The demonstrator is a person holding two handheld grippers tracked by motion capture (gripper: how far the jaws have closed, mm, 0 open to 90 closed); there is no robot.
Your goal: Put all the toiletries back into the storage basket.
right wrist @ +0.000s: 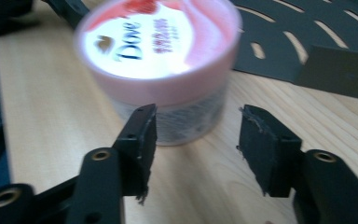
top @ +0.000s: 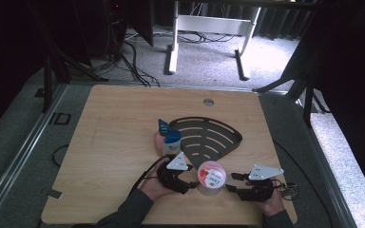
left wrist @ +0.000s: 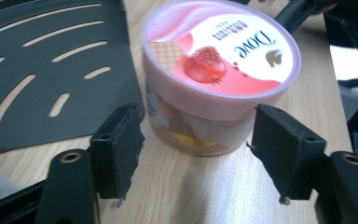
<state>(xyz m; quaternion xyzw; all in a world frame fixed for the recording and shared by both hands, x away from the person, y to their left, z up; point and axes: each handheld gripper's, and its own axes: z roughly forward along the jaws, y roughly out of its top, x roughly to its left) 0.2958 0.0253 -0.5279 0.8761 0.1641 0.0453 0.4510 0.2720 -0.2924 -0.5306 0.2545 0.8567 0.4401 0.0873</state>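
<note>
Two open tongs, left (top: 188, 182) and right (top: 231, 182), empty, flanking the upright ice-cream tub (top: 211, 177).

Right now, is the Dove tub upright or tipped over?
Upright: the Dove tub stands on its base on the table, pink lid level and facing up.

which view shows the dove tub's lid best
The left gripper view: the Dove tub is close and sharp, so the lid's fruit picture and lettering read clearly, with the clear wall below. The right gripper view has it near but blurred and glared. The high view shows it small, between the two tongs.
</note>
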